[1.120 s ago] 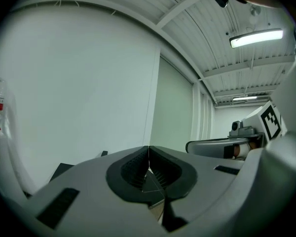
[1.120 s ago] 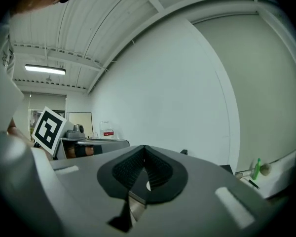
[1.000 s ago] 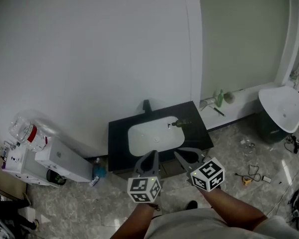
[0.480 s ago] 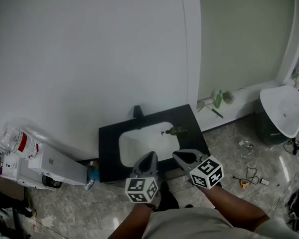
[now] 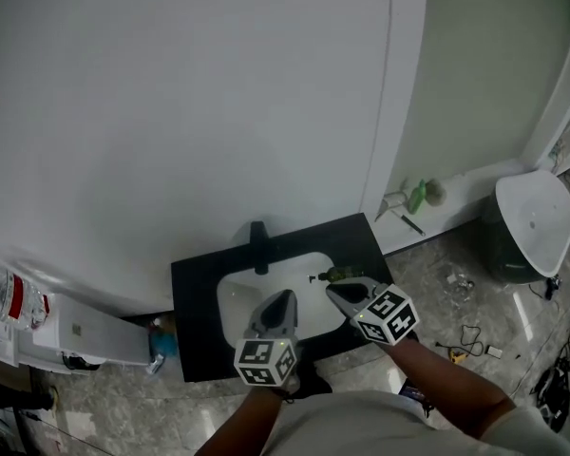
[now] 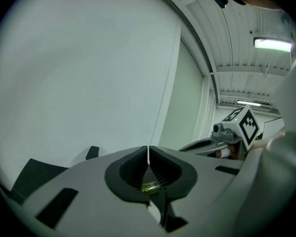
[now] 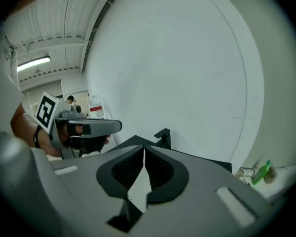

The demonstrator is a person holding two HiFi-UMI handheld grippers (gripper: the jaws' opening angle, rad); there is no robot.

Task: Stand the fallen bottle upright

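A small green bottle [image 5: 340, 275] lies on its side on the black counter [image 5: 192, 326], just right of the white basin [image 5: 230, 304]. My right gripper [image 5: 332, 289] hovers just in front of the bottle, apart from it. Its jaws are starting to open; the tips still stand nearly together with nothing between them [image 7: 144, 148]. My left gripper [image 5: 283, 296] hangs over the basin's near right part, jaws shut and empty [image 6: 148, 149]. A green glint [image 6: 149, 187] shows through the gap under its pads.
A black faucet [image 5: 258, 245] stands at the back of the basin against the white wall. A white appliance [image 5: 76, 335] sits on the floor to the left, a white bin [image 5: 534, 218] at the right. Green items [image 5: 417, 196] lie along the wall ledge.
Both grippers have moved forward and down towards the counter; they now sit over the basin's near edge, the right one close to the bottle. The bottle has not moved.
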